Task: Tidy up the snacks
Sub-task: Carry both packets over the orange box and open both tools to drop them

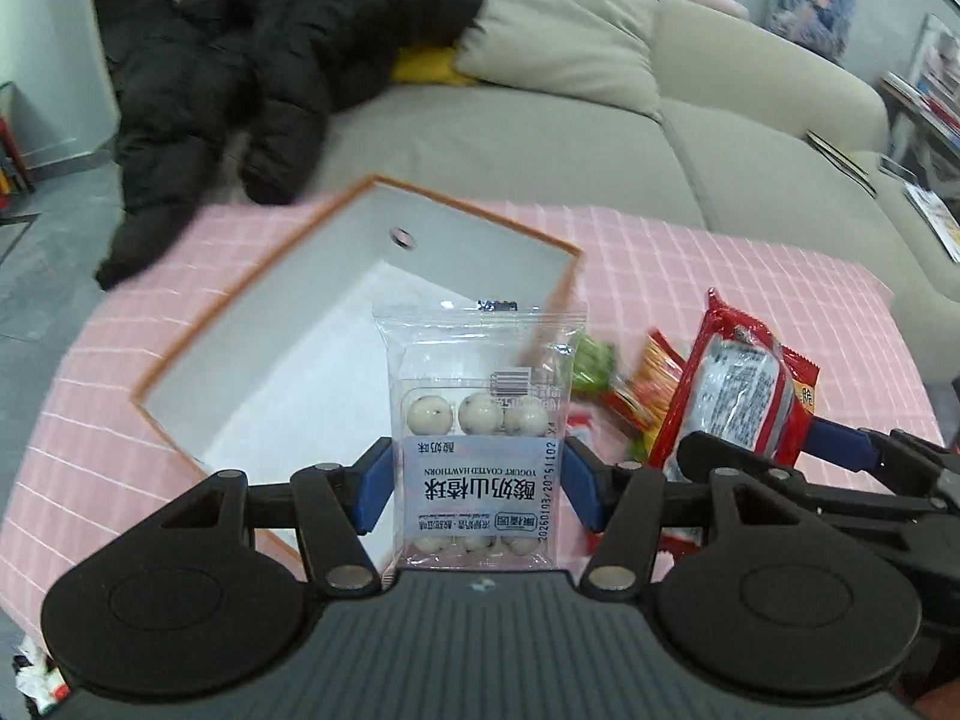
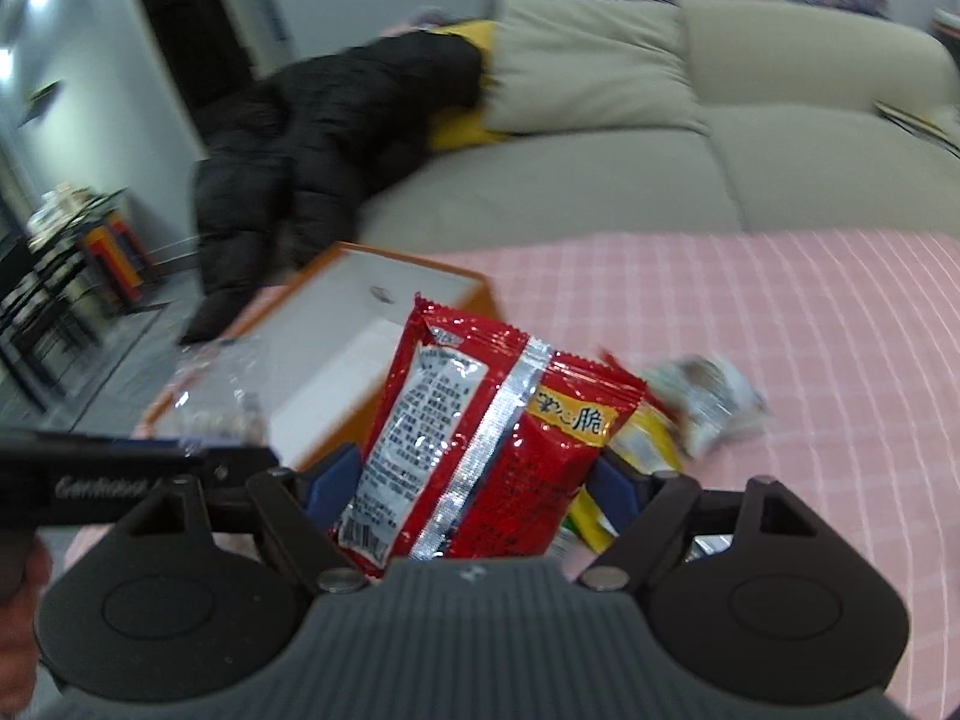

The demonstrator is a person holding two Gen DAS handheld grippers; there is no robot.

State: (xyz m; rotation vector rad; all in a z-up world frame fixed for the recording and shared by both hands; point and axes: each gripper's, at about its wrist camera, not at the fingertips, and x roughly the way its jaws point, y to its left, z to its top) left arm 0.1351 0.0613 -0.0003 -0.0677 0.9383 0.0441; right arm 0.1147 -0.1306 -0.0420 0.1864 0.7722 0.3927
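1. Left wrist view: a pink checked cloth (image 1: 720,264) covers the table; a beige sofa (image 1: 540,138) runs behind it at 12 o'clock, with one black coat (image 1: 270,72) at 11 and one pale cushion (image 1: 558,30) at 1.
2. One open box (image 1: 336,324), orange outside and white inside, sits on the cloth at 10 o'clock from the left gripper (image 1: 474,480).
3. The left gripper's blue pads clamp one clear packet (image 1: 477,420) of white balls; six balls show, three above the label and three below.
4. At 3 o'clock the right gripper (image 1: 750,450) holds one red bag (image 1: 732,396). Loose snacks (image 1: 624,384) lie on the cloth between the two; blurred, perhaps three.
5. Right wrist view: same cloth (image 2: 780,324), sofa (image 2: 600,192), coat (image 2: 312,138), cushion (image 2: 588,72) and box (image 2: 360,336).
6. The right gripper (image 2: 474,480) grips the red bag (image 2: 480,450), tilted, above the cloth.
7. The clear packet (image 2: 216,402) shows at 9 o'clock in the left gripper (image 2: 198,468). About two snacks (image 2: 708,402) lie at 2 o'clock.
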